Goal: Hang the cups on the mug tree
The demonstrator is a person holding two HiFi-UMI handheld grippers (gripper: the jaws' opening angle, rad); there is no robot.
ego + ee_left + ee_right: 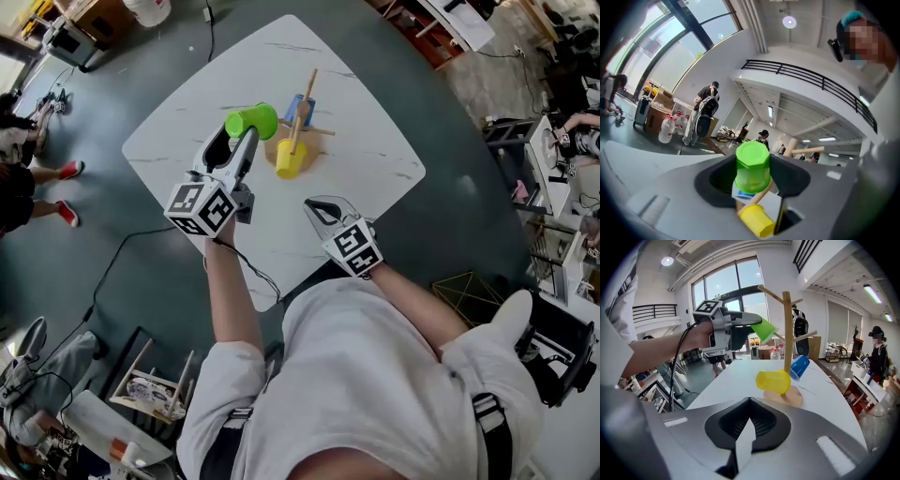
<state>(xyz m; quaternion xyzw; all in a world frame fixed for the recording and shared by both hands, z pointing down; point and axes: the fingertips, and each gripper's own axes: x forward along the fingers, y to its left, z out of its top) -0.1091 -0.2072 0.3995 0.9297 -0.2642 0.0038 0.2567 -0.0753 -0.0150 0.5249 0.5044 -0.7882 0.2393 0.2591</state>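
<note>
**Green cup up by the pegs, tree unbraced**

- Green cup: pinched between the jaws of the left gripper, held in the air beside the mug tree and near one of its upper pegs. Not yet on any peg.
- Mug tree: stands about mid-table, well in from every edge of the table. A yellow cup and a blue cup hang on its lower pegs.
- Right gripper: jaws pressed together with nothing between them, hovering over the table's near edge, apart from the tree.

Risks as I judge them:
- Nothing steadies the tree. A push along a peg, or a knock against the thin pole, could slide the round base or tip the whole tree.
- A jolt of that kind could shake the yellow and blue cups off their pegs.
- The cup must meet the slanted peg at a matching tilt. If the angle is off, the rim could catch the peg tip and lever the tree sideways.
- Smooth plastic in a narrow pinch may twist or slip when the peg presses back.
- Letting go before the cup is seated deep enough could drop it onto the cups below.
</note>
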